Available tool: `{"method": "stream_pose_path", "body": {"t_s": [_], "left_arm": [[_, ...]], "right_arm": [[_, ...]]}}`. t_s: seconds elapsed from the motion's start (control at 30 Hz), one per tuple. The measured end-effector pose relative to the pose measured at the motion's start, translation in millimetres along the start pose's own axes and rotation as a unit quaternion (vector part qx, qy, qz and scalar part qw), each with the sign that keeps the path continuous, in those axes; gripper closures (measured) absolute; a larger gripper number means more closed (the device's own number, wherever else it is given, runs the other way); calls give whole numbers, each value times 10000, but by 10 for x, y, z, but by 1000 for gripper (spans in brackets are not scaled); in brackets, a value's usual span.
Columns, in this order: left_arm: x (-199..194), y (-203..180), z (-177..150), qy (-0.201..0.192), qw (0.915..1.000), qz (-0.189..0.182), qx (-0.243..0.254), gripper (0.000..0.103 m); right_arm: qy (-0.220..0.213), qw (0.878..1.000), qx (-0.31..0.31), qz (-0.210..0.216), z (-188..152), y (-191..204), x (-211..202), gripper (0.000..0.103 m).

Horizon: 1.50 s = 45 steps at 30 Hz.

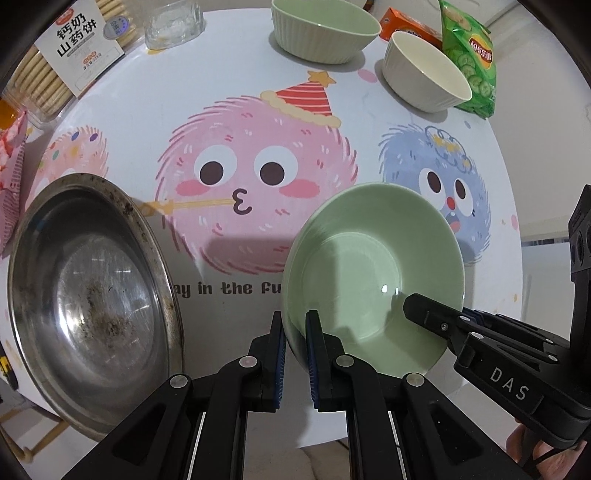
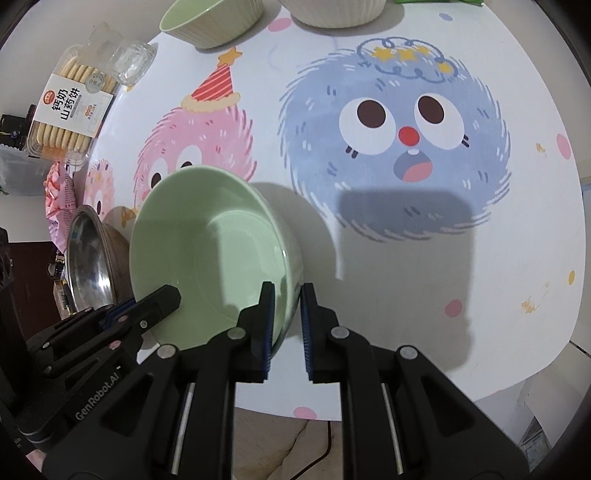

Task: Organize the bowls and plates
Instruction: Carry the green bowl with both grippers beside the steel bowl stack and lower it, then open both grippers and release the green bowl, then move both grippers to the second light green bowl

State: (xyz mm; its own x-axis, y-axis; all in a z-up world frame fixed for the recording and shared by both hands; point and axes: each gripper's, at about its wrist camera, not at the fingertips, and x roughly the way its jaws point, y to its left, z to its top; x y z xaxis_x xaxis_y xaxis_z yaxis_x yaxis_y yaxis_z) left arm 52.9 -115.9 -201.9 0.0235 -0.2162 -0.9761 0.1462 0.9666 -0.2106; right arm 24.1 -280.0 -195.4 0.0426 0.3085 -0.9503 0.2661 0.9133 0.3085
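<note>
A pale green dish (image 1: pixel 369 266) hangs tilted just above the cartoon tablecloth, held from both sides. My left gripper (image 1: pixel 294 321) is shut on its left rim, one finger inside and one outside. My right gripper (image 2: pixel 287 295) clamps the opposite rim of the green dish (image 2: pixel 207 240); it also shows in the left wrist view as the right gripper (image 1: pixel 412 306). The left gripper (image 2: pixel 171 295) enters the right wrist view from the lower left. A soiled steel plate (image 1: pixel 92 295) lies on the table just left of the dish. A green ribbed bowl (image 1: pixel 321 29) and a white ribbed bowl (image 1: pixel 424 74) stand at the far side.
A biscuit box (image 1: pixel 74 48) and a glass (image 1: pixel 173 26) stand at the far left. A chips bag (image 1: pixel 469 55) and an orange carton (image 1: pixel 402 26) sit behind the white bowl. A pink wrapper (image 1: pixel 11 177) lies at the left edge. The round table's edge (image 2: pixel 480 395) runs close below.
</note>
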Motion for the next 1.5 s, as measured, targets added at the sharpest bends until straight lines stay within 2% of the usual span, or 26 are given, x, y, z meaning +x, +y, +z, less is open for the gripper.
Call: {"method": "stream_pose_path", "body": {"t_s": [0.17, 0.23, 0.33, 0.4, 0.47, 0.57, 0.6, 0.67, 0.73, 0.9, 0.97, 1.0, 1.27, 1.5], "left_arm": [[-17, -36, -34, -43, 9998, 90, 178, 92], [-19, -43, -32, -51, 9997, 139, 189, 88], [-85, 18, -20, -137, 9998, 82, 108, 73], [-171, 71, 14, -282, 9996, 76, 27, 53], [-252, 108, 55, -411, 9991, 33, -21, 41], [-346, 147, 134, -527, 9986, -70, -67, 22], [-371, 155, 159, -574, 9983, -66, -76, 18], [-419, 165, 204, -639, 9979, -16, -50, 18], [-439, 165, 257, -639, 9980, 9, -9, 16], [-456, 158, 381, -699, 9975, 38, 62, 0], [-474, 156, 428, -728, 9973, 55, 109, 0], [-480, 154, 449, -736, 9972, 82, 127, 0], [-518, 177, 758, -832, 9963, 185, 117, 0], [-529, 174, 1153, -856, 9963, 94, 73, 0]], "right_arm": [[6, 10000, 13, -1, -2, 4, 19, 87], [18, 10000, 39, 17, -2, 0, 12, 87], [-86, 10000, 14, 13, 6, -2, -64, 86], [-204, 9998, 14, -8, 24, -10, -148, 78], [-354, 9994, 24, -12, 50, -24, -243, 63], [-593, 9982, 6, -60, 118, -33, -401, 50], [-652, 9979, 3, -68, 142, -35, -439, 48], [-785, 9969, -12, -73, 202, -32, -526, 29], [-874, 9961, -32, -103, 252, -25, -591, 19], [-1000, 9948, -98, -156, 392, 26, -693, 16], [-1014, 9947, -108, -153, 440, 44, -712, 4], [-1026, 9945, -126, -164, 468, 55, -723, 1], [-1201, 9918, -380, -236, 803, 210, -843, 1], [-1252, 9899, -600, -271, 1274, 364, -895, 1]]}}
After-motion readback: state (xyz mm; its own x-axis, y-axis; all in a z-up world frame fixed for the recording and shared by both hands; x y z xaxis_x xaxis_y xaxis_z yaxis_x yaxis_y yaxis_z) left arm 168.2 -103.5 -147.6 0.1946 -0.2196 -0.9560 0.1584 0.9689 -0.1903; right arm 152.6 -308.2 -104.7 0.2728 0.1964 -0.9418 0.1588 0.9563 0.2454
